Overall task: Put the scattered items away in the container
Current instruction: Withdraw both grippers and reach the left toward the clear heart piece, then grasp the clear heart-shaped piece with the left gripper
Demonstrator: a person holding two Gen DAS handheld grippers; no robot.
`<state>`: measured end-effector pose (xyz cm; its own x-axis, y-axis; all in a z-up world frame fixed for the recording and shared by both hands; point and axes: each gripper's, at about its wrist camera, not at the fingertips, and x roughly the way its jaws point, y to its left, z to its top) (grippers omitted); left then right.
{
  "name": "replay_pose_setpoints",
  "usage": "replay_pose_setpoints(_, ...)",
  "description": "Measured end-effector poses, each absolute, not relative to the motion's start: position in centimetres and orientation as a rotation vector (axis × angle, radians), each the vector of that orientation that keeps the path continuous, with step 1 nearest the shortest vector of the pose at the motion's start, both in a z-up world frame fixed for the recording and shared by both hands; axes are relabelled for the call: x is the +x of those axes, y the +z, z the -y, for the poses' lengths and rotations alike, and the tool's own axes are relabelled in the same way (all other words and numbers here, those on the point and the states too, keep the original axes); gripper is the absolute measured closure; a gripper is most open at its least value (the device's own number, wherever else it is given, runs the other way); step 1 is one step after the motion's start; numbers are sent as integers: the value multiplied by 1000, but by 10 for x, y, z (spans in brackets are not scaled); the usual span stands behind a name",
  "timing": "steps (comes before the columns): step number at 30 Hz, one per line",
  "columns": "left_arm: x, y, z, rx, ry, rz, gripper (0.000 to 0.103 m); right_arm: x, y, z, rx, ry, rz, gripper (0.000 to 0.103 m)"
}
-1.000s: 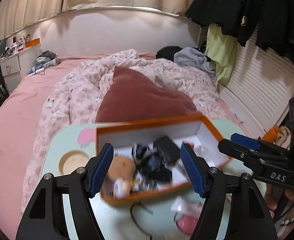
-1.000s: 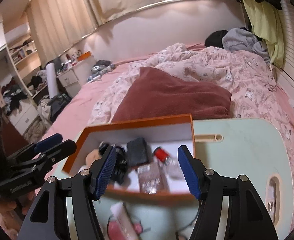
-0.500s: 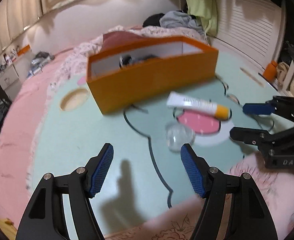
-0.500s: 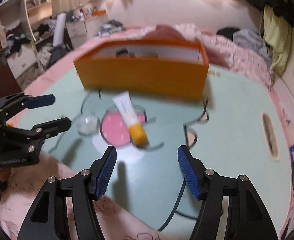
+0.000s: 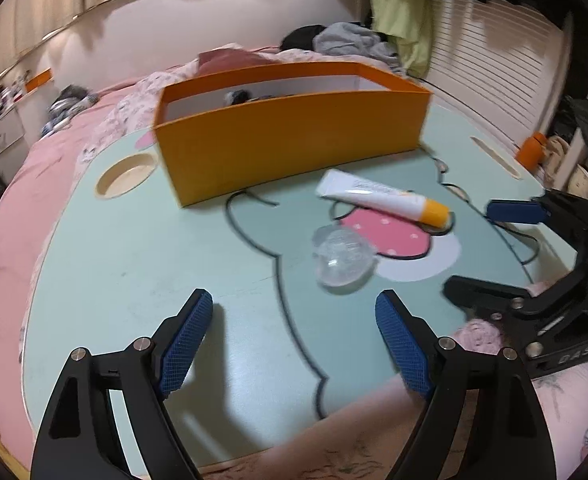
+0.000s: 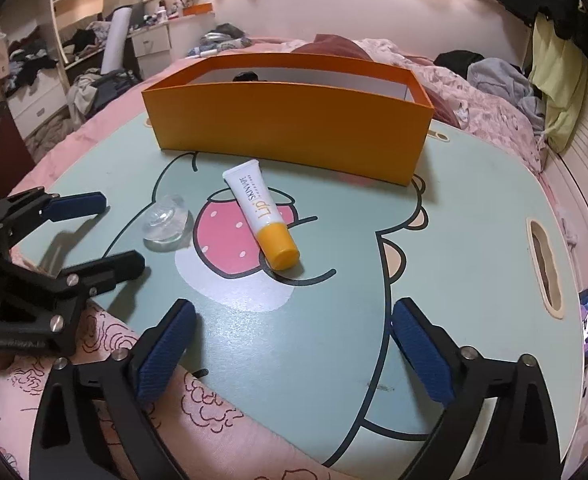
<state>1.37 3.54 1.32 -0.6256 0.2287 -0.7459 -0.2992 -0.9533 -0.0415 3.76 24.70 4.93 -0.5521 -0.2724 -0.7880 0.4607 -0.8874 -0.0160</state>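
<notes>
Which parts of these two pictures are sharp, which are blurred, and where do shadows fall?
Left wrist view: the orange box and the room behind are slightly smeared; the left gripper, jaws opening, throws a dark shadow on the table. Right wrist view: sharper, the lip tube print is readable; straight edges bow towards the rim in both.

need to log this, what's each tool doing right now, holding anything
left tool: jaws opening, nothing between them.
right tool: jaws opening, nothing between them.

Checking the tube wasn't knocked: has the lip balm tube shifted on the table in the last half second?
No. The lip balm tube lies across the pink strawberry print as before.
</notes>
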Motion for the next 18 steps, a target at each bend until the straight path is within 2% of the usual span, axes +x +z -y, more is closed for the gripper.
replay_pose_setpoints(5, -3, 19, -41, -1163, 2553, -71, 20, 37, 49, -248, 1180, -2430, -306, 3)
replay_pose_setpoints(9, -12, 18, -53, -1172, 2541, -136, 23, 37, 49, -248, 1180, -2430, -306, 3)
replay_pose_setpoints(11, -14, 13, -59, -1186, 2526, -175, 44, 37, 49, -248, 1180, -2430, -306, 2)
replay_pose_setpoints(12, -13, 13, -61, -1174, 2527, -178, 48, 37, 49, -248, 1180, -2430, -306, 2)
replay_pose_setpoints(13, -13, 13, -61, -1163, 2528, -175, 57, 37, 49, -248, 1181, -2430, -306, 2)
replay_pose_setpoints(14, -13, 13, -61, -1161, 2532, -174, 63, 37, 49, -248, 1181, -2430, -306, 2)
replay_pose_setpoints(18, -7, 12, -57, -1136, 2557, -152, 63, 37, 49, -249, 1181, -2430, -306, 2)
